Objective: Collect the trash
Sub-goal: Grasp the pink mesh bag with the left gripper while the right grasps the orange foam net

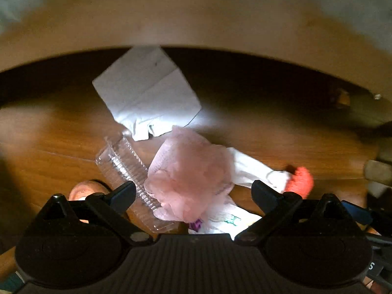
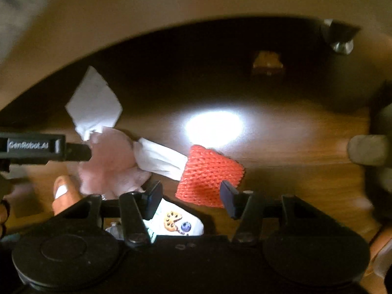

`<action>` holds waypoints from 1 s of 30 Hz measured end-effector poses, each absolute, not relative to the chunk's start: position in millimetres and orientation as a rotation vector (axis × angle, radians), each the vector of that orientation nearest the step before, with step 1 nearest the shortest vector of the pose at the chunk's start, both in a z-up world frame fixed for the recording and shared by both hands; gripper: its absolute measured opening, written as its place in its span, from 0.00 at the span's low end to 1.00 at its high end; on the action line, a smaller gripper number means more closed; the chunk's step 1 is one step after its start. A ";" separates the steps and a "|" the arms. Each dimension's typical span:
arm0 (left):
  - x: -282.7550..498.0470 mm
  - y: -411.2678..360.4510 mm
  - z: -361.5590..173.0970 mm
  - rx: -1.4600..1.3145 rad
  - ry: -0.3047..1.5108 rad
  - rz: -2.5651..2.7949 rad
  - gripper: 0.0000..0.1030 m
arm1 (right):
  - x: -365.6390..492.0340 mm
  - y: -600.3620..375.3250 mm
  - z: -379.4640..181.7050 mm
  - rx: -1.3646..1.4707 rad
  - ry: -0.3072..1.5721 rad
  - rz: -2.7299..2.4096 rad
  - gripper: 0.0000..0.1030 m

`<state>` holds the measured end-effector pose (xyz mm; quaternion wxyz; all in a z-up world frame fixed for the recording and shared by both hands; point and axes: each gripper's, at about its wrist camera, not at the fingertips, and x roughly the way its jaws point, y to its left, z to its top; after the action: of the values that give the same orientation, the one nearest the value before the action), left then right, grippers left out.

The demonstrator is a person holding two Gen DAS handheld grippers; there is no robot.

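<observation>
Trash lies on a wooden floor (image 1: 269, 137). A pink foam net wad (image 1: 191, 174) sits between the fingers of my open left gripper (image 1: 193, 191), with a clear plastic container (image 1: 127, 169) at its left. A white paper sheet (image 1: 147, 90) lies beyond, a crumpled tissue (image 1: 252, 169) to the right, a printed wrapper (image 1: 227, 223) below. An orange foam net sleeve (image 2: 208, 174) lies just ahead of my open right gripper (image 2: 191, 196). The pink wad (image 2: 110, 161), tissue (image 2: 159, 158), paper (image 2: 94, 103) and wrapper (image 2: 178, 223) also show in the right wrist view. The orange sleeve also shows in the left wrist view (image 1: 300, 180).
A beige furniture edge (image 1: 196, 19) overhangs the dark space behind. A bare toe (image 2: 65, 193) stands at the left. A metal furniture foot (image 2: 340, 39) is at far right, a small object (image 2: 268, 62) in the shadow. The left gripper's body (image 2: 31, 147) reaches in from the left.
</observation>
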<state>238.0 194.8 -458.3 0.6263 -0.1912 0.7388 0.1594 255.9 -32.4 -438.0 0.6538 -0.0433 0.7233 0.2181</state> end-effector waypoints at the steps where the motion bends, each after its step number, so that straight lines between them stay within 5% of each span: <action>1: 239.9 196.8 -467.1 -0.446 1.706 0.369 0.98 | 256.4 -29.0 -446.0 -0.101 1.652 0.492 0.49; 13: 241.5 202.1 -528.0 -0.481 1.798 0.377 0.95 | 262.6 -9.0 -498.0 -0.166 1.721 0.440 0.48; 17: 243.8 198.5 -533.7 -0.486 1.801 0.352 0.78 | 263.3 -10.3 -502.8 -0.177 1.724 0.431 0.45; 20: 244.0 197.8 -533.9 -0.500 1.801 0.338 0.56 | 263.9 -12.1 -507.7 -0.188 1.738 0.426 0.15; 21: 243.6 197.9 -533.9 -0.506 1.803 0.333 0.49 | 263.7 -12.6 -508.0 -0.188 1.741 0.424 0.12; 30: 242.7 197.4 -515.4 -0.524 1.793 0.310 0.21 | 260.7 -33.6 -475.2 -0.194 1.679 0.430 0.02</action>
<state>242.7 197.3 -515.4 0.5843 -0.2245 0.7684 0.1329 260.7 -33.6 -475.2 0.6432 -0.0852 0.7371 0.1887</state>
